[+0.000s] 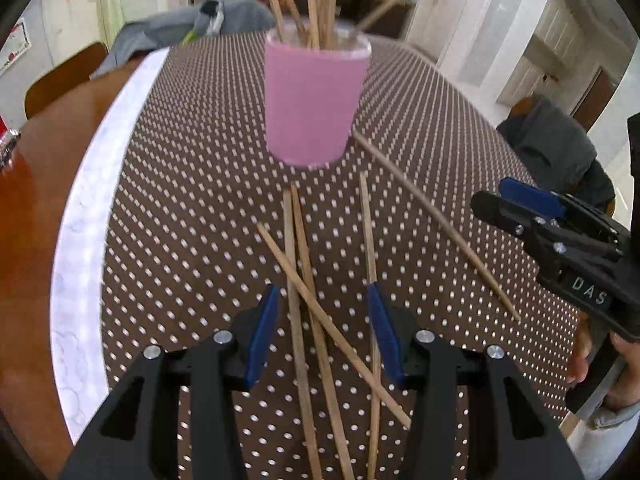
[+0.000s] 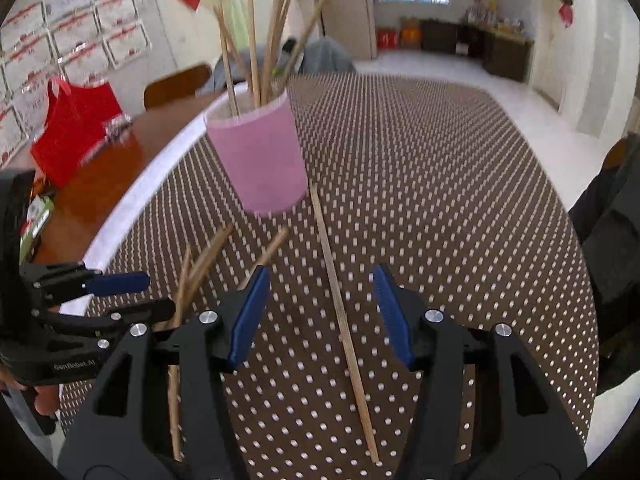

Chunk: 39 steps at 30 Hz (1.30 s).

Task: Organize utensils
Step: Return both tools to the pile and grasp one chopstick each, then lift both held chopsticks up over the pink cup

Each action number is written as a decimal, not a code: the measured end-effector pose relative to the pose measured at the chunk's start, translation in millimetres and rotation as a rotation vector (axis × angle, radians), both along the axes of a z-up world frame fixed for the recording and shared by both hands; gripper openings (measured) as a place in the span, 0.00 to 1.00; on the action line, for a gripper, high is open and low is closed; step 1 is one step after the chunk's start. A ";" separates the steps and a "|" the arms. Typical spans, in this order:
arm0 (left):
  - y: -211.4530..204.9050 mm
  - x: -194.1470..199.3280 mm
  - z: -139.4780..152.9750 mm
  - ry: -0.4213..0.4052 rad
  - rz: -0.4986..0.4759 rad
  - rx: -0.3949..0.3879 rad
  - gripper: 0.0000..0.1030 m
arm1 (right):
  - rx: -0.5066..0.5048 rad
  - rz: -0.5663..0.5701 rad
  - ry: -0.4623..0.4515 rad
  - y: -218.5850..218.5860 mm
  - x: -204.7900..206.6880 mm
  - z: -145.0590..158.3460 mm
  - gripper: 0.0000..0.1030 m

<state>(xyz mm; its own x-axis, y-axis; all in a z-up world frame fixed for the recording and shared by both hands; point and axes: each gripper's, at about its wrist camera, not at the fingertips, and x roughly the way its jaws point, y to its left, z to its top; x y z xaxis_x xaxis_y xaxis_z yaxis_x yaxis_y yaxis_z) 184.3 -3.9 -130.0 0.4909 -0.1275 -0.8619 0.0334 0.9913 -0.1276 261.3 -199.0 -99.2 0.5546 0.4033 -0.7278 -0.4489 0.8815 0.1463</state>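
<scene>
A pink cup (image 1: 316,104) holding several wooden chopsticks stands on a brown dotted tablecloth (image 1: 180,200). In front of it lie loose chopsticks (image 1: 298,280), some crossing each other, and they run between the spread fingers of my left gripper (image 1: 323,292), which is open above them. One more chopstick (image 1: 436,220) lies apart to the right, near my right gripper (image 1: 490,196). In the right wrist view that single chopstick (image 2: 340,308) lies between the wide fingers of my right gripper (image 2: 321,272), open and untouched by the pads. The pink cup (image 2: 260,160) is just beyond, and the left gripper (image 2: 160,294) hovers over the crossed chopsticks (image 2: 208,256).
A white marbled strip (image 1: 88,208) borders the cloth on the left, with bare wooden tabletop (image 2: 100,184) beyond it. A red bag (image 2: 76,128) sits there. Grey clothing (image 1: 172,28) lies at the far end and a dark garment (image 1: 560,148) hangs at the right edge.
</scene>
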 end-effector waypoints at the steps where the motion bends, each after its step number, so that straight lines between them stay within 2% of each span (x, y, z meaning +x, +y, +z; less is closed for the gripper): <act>1: -0.6 1.2 -3.3 0.019 0.007 0.009 0.35 | -0.007 0.008 0.016 0.1 0.2 -4.0 0.53; 3: -1.5 3.8 -7.8 0.052 0.008 0.001 0.24 | -0.013 0.020 0.042 0.5 2.1 -9.2 0.53; 7: -5.4 9.1 -19.3 0.098 0.006 0.030 0.16 | -0.018 0.038 0.066 -0.3 4.5 -13.4 0.53; 12: -4.2 11.0 -23.4 0.099 0.017 0.054 0.06 | -0.033 0.049 0.086 -0.3 11.8 -15.9 0.53; 17: 0.6 13.1 -22.0 0.085 0.023 0.042 0.06 | -0.058 0.056 0.112 1.7 22.6 -20.3 0.53; 24: 5.1 25.0 4.5 0.005 0.015 0.001 0.06 | -0.143 0.065 0.163 15.1 47.5 -28.8 0.52; 26: 5.1 26.1 12.3 -0.026 0.008 -0.015 0.05 | -0.158 0.077 0.191 19.2 53.4 -33.1 0.36; 28: 4.5 28.7 19.2 -0.054 0.004 -0.021 0.05 | -0.168 0.085 0.222 21.8 58.4 -38.4 0.31; 30: 4.6 30.2 25.9 -0.083 -0.001 -0.033 0.05 | -0.179 0.085 0.212 23.2 60.4 -37.3 0.24; 31: 2.7 29.2 28.5 -0.094 -0.002 -0.038 0.05 | -0.182 0.085 0.211 23.8 61.2 -37.0 0.12; 32: 2.1 30.1 32.4 -0.108 -0.001 -0.044 0.05 | -0.175 0.093 0.216 24.4 62.0 -37.0 0.07; 35: 2.7 29.9 44.5 -0.167 -0.005 -0.071 0.05 | -0.156 0.101 0.209 26.0 64.0 -35.5 0.06; 39: 0.7 22.8 62.5 -0.261 -0.023 -0.100 0.06 | -0.054 0.080 0.153 10.0 56.0 -17.7 0.06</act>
